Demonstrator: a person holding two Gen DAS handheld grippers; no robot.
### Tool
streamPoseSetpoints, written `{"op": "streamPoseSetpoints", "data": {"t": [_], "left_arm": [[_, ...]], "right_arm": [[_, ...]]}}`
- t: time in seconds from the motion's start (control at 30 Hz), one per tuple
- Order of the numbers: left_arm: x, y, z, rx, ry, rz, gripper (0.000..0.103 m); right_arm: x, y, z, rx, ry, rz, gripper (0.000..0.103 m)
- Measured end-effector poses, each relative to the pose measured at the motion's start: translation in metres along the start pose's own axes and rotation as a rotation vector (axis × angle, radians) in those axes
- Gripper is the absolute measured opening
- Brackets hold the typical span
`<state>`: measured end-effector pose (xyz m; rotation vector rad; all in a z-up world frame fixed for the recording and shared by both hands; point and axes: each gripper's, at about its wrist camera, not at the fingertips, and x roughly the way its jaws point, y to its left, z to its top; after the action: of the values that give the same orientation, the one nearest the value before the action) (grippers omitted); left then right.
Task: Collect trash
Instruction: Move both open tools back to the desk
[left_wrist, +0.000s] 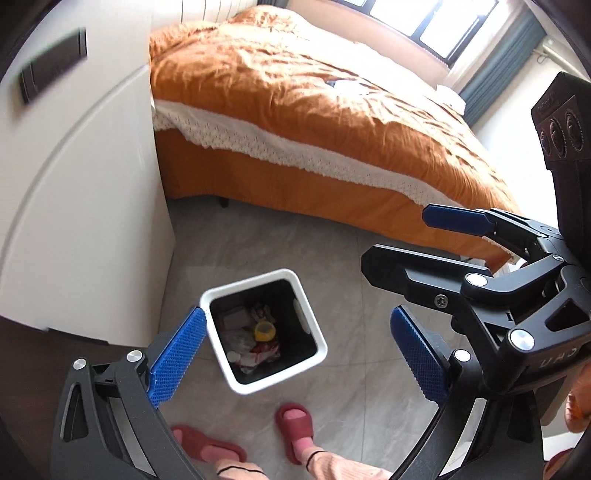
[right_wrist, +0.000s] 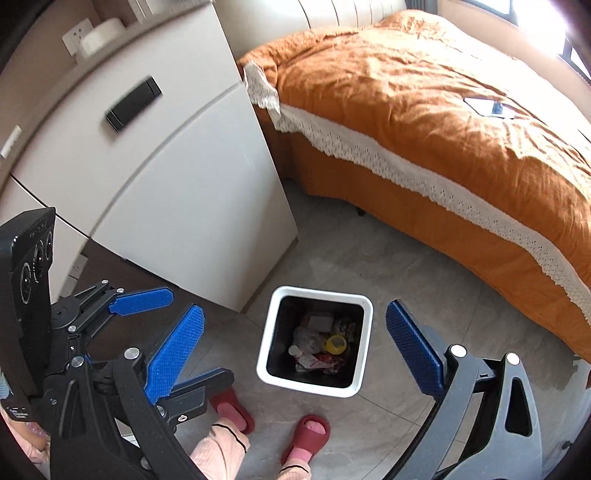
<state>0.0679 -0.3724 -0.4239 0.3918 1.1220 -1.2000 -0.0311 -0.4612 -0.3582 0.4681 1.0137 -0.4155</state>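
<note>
A white square trash bin stands on the grey tiled floor below both grippers. Inside lie wrappers, a crumpled bag and a yellow tape roll. My left gripper is open and empty, held high above the bin; it also shows in the right wrist view, open. My right gripper is open and empty above the bin; in the left wrist view it shows at the right, open.
An orange bed with a white lace trim fills the back, with a phone on it. A white cabinet stands left of the bin. The person's feet in red slippers stand near the bin.
</note>
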Motion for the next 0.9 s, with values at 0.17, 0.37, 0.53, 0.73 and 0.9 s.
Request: {"op": "streamPoseSetpoints", "data": {"t": [0.17,0.37,0.53,0.73,0.9], "left_arm": [[-0.055,-0.015,0.019,0.015,-0.075,0.027,0.098],[-0.119,-0.035,0.033,0.019,-0.162,0.089,0.098],[-0.171,-0.049,0.04,-0.005,-0.235,0.146,0.098],[-0.236,-0.062,0.046,-0.035,-0.333,0.26,0.098],[-0.29,-0.056,0.04,-0.108,-0.421,0.381,0.098]], "right_arm": [[-0.051,0.017,0.015,-0.032,-0.083,0.008,0.098],[-0.114,0.039,0.028,-0.111,-0.205,0.003,0.098],[-0.155,0.053,0.041,-0.15,-0.286,0.04,0.098],[-0.194,0.079,0.061,-0.203,-0.362,0.111,0.098],[-0.215,0.12,0.08,-0.293,-0.414,0.214,0.098]]}}
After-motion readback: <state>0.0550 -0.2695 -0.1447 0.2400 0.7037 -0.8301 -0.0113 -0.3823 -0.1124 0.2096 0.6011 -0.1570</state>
